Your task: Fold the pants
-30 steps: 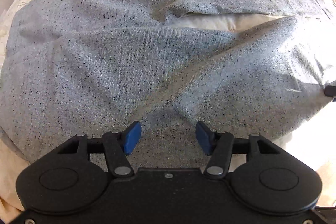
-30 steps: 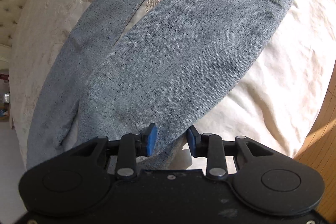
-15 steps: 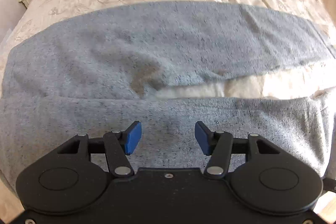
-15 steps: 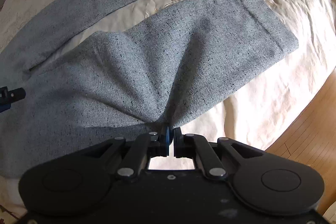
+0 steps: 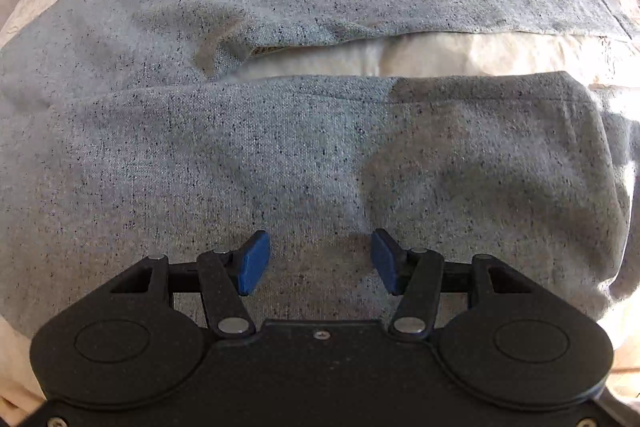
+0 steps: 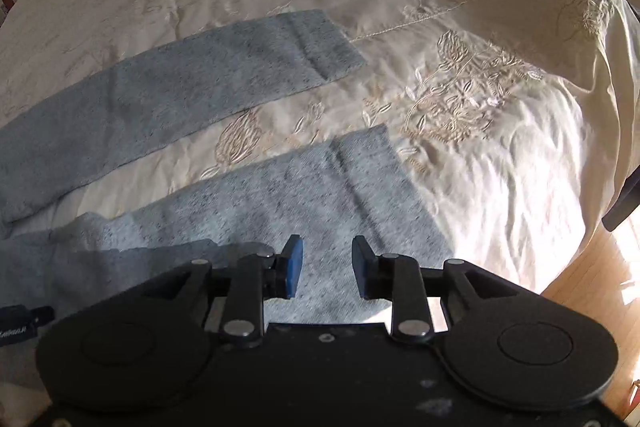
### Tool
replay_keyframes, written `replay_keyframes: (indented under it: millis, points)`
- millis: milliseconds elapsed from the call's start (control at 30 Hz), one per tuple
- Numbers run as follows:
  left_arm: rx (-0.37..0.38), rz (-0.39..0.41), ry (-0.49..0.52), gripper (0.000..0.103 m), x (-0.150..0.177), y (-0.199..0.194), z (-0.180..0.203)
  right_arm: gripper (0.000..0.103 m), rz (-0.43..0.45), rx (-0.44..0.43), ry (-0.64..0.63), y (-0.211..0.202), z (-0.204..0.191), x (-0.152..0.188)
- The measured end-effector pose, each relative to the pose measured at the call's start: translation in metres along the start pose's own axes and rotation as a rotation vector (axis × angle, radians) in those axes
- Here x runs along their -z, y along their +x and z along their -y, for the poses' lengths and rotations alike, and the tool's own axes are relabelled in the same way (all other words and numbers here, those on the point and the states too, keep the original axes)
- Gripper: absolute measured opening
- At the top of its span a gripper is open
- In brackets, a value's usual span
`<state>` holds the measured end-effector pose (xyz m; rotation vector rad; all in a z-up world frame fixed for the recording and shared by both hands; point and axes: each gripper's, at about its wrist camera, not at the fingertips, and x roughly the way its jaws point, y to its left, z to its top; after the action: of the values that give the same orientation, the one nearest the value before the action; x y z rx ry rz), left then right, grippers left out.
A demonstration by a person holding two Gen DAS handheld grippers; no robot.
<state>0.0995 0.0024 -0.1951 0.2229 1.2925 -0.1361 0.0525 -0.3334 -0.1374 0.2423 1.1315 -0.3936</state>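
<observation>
Left gripper is hanging over the near leg of the pants, jaws spread wide, nothing between the pads, pointing steeply down at the cloth. Right gripper is sitting above the same leg nearer its cuff, jaws opening, pads clear of the fabric, nothing pinched. Pants are lying flat on the bedspread, grey speckled knit, both legs running side by side with a strip of cream cover showing between them. Far leg is lying apart from the near one, cuff squared off. Past the cuffs I'm seeing embroidery on the cover. Wood floor is showing off the bed's right edge.
</observation>
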Motion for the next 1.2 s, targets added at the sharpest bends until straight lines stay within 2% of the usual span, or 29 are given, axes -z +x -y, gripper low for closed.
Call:
replay_keyframes:
  millis: [200, 467, 633, 700, 733, 767, 833, 967, 1033, 1100, 1167, 1200]
  points:
    - [-0.015, -0.025, -0.060, 0.060, 0.007, -0.011, 0.008, 0.030, -0.007, 0.039, -0.101, 0.056, 0.028, -0.038]
    - [-0.030, -0.039, -0.182, 0.060, 0.017, -0.023, 0.000, 0.030, -0.074, -0.089, -0.202, 0.109, 0.039, -0.059]
    - [-0.051, -0.038, -0.212, 0.060, 0.019, -0.031, -0.003, 0.033, -0.098, -0.208, -0.116, 0.108, 0.054, -0.061]
    - [-0.052, -0.039, -0.210, 0.060, 0.019, -0.031, -0.002, 0.025, -0.102, -0.240, -0.088, 0.108, 0.061, -0.061]
    - [-0.053, -0.039, -0.207, 0.060, 0.018, -0.031, -0.001, 0.009, -0.098, -0.237, -0.082, 0.106, 0.063, -0.061]
    - [-0.055, -0.036, -0.203, 0.060, 0.017, -0.032, 0.000, 0.004, -0.093, -0.217, -0.085, 0.102, 0.065, -0.060]
    - [-0.060, -0.024, -0.196, 0.060, 0.015, -0.033, 0.003, 0.003, -0.073, -0.210, -0.091, 0.093, 0.069, -0.059]
    - [-0.065, -0.008, -0.189, 0.060, 0.010, -0.035, 0.008, 0.001, -0.045, -0.093, -0.148, 0.079, 0.074, -0.049]
    - [-0.062, -0.005, -0.188, 0.060, 0.007, -0.035, 0.009, 0.001, -0.072, -0.052, -0.134, 0.084, 0.082, -0.045]
    - [-0.062, 0.003, -0.189, 0.060, 0.005, -0.037, 0.011, 0.006, -0.059, -0.079, -0.114, 0.079, 0.088, -0.046]
    - [-0.065, 0.015, -0.195, 0.060, 0.004, -0.041, 0.011, 0.018, 0.023, -0.133, -0.071, 0.067, 0.092, -0.054]
    - [-0.066, 0.021, -0.198, 0.060, 0.003, -0.043, 0.011, 0.033, 0.051, -0.160, -0.048, 0.063, 0.093, -0.061]
